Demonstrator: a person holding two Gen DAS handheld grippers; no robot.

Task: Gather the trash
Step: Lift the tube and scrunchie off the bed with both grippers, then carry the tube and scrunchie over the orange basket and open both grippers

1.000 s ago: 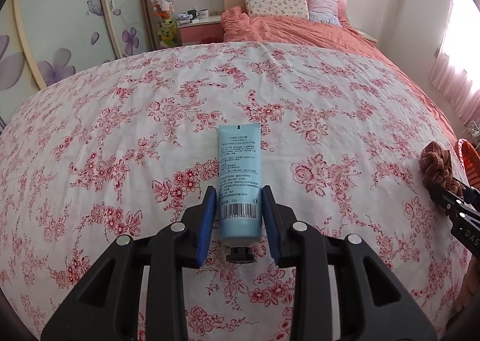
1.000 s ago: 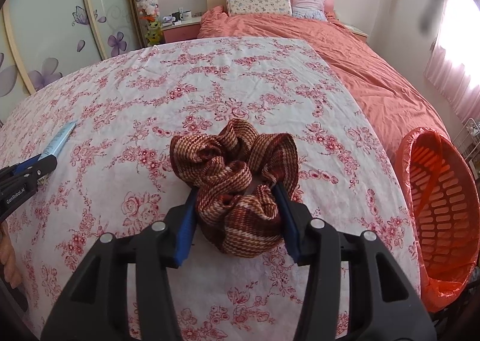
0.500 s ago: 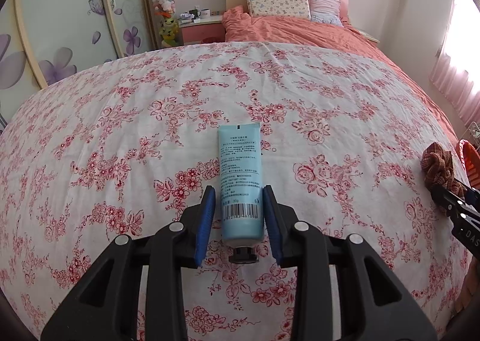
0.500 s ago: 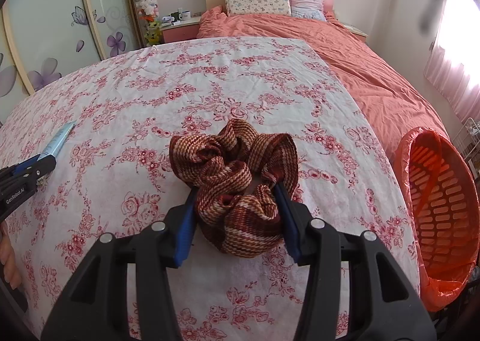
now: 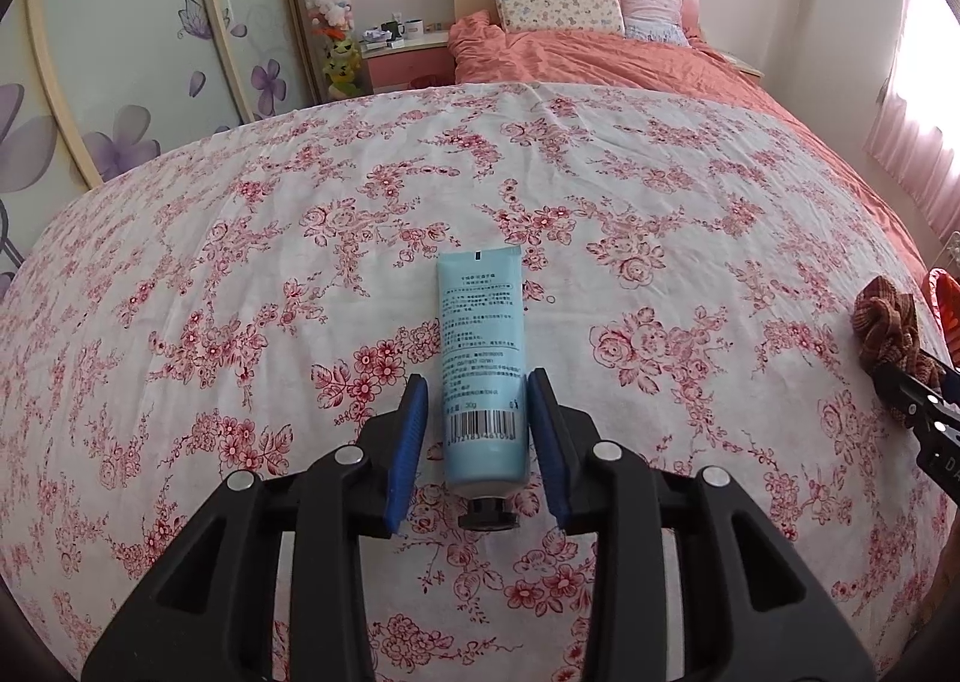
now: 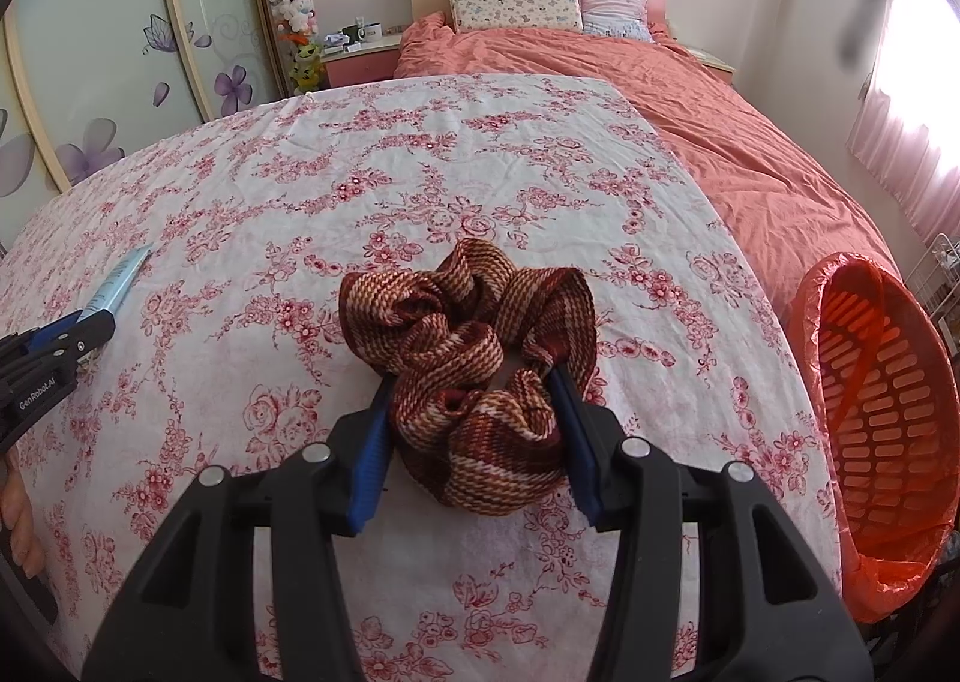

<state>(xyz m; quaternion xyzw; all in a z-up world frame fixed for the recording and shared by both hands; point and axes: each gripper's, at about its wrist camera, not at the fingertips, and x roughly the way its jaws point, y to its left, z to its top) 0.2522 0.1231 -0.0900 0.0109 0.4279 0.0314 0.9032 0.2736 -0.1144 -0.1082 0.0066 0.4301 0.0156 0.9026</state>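
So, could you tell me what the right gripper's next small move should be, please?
Probably lift the scrunchie and carry it right toward the orange basket: the right gripper has it pinched between both fingers, on the floral sheet, with the basket open beside the bed.

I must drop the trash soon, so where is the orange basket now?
The basket shows at the right edge of the right wrist view, beside the floral sheet, right of the scrunchie in the right gripper.

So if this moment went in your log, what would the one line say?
left gripper: around blue tube | right gripper: on brown scrunchie | orange basket: right of bed
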